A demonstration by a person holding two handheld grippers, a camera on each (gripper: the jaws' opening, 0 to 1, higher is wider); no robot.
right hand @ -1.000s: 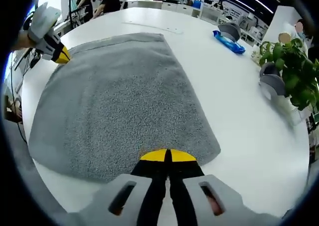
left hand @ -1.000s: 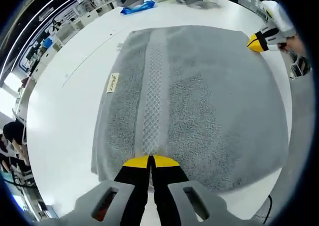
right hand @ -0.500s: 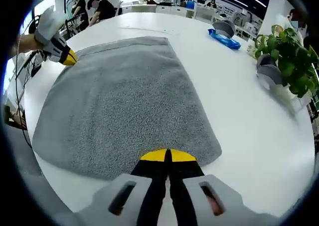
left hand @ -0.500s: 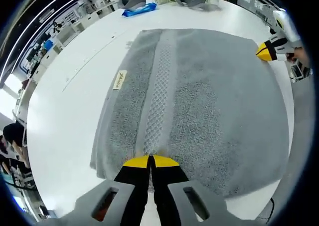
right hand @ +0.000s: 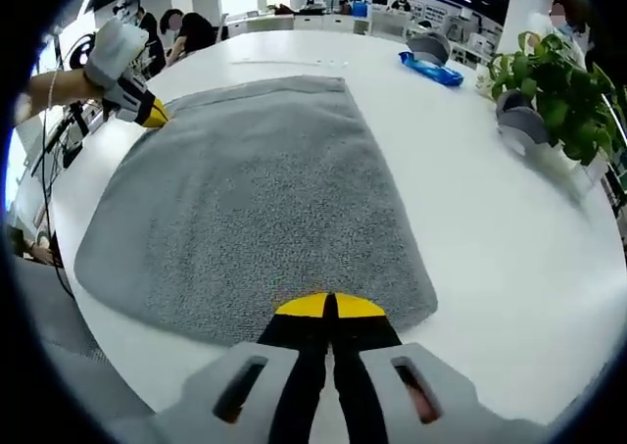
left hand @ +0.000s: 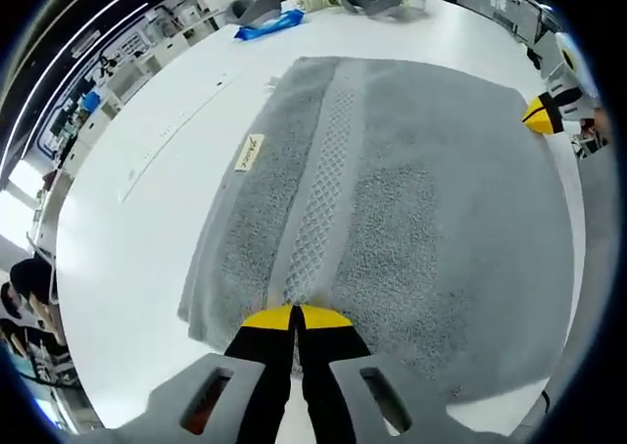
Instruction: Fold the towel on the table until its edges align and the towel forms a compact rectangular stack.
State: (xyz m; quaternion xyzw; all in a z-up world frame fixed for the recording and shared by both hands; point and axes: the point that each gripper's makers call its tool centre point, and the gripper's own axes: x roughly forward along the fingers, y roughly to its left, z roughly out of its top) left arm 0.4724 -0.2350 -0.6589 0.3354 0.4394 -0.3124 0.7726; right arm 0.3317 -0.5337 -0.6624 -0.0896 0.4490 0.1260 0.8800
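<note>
Since it is soft, limp terry, the single grey towel (left hand: 392, 199) lying flat on the white counter (left hand: 137, 199) will likely sag and drape when lifted, so corners and hems are the best holds. Two tongs, left (left hand: 294, 317) and right (right hand: 328, 305), each pinch its near edge.

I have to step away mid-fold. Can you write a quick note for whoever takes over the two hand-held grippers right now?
Left hand-held gripper: shut on the gray towel at one near corner, by the woven band.
Right hand-held gripper: shut on the towel's other near corner.
The towel lies spread on the white table, already doubled, it seems.
Left to do: carry both corners across, align the edges, make a compact stack.
</note>
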